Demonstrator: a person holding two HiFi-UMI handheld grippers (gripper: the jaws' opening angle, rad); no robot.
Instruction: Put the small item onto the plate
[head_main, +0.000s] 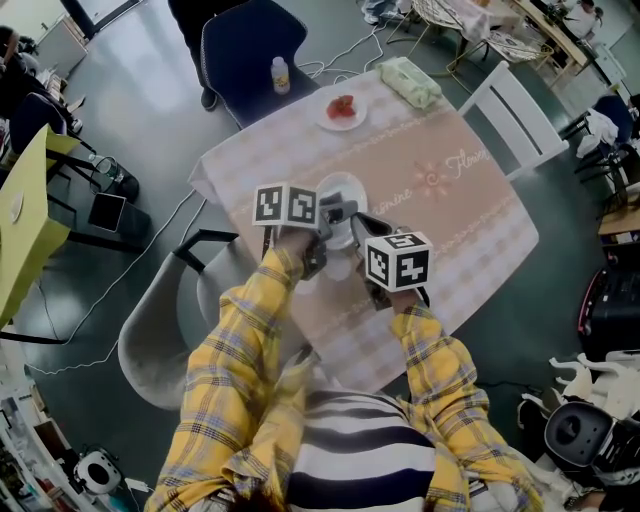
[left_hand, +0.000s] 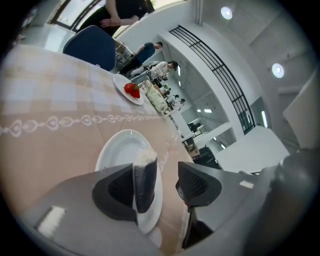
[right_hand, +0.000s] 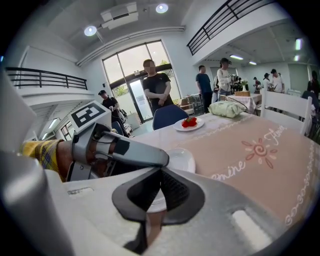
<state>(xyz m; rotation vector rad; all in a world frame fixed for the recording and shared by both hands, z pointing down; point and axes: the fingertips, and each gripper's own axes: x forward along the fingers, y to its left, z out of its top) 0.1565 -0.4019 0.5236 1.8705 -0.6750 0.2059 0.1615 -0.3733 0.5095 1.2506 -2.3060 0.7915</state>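
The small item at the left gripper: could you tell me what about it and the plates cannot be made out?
Small item: head view, hidden by the left gripper and right gripper; left gripper view, it overlaps the white plate, but the angle hides whether they touch.
Red food on the far plate: too small to identify.

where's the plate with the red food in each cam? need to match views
Head view: plate with red food, top centre.
Left gripper view: same plate, up and left of centre.
Right gripper view: same plate, just right of centre.
Shared landmark: pale green bundle, lying beside the plate in all three.
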